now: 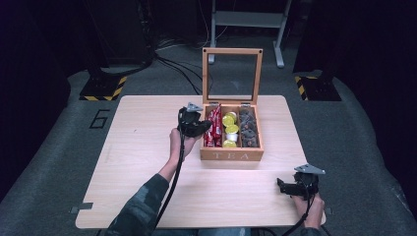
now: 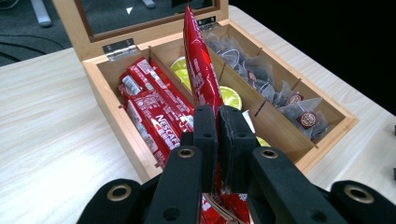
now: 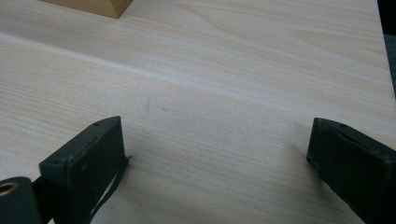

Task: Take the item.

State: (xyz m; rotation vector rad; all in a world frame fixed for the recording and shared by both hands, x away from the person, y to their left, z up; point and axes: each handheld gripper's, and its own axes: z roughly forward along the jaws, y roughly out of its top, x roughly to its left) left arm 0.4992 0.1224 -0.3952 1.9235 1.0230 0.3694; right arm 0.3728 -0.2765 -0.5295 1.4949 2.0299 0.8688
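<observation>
A wooden tea box (image 1: 231,155) marked TEA stands open at the table's middle, its glass lid upright. Its left compartment holds red coffee sachets (image 2: 156,116), the middle one yellow-lidded cups (image 1: 229,129), the right one grey tea bags (image 2: 280,88). My left gripper (image 1: 205,127) hovers at the box's left edge, shut on one red sachet (image 2: 200,65) that stands up out of its jaws above the box. My right gripper (image 1: 281,187) rests low over the bare table near the front right corner, its jaws wide apart with nothing between them (image 3: 217,154).
The light wooden table (image 1: 142,162) has free room on its left half and in front of the box. A corner of the box (image 3: 100,5) shows far off in the right gripper view. Dark floor, cables and metal stand legs (image 1: 248,22) lie beyond the table.
</observation>
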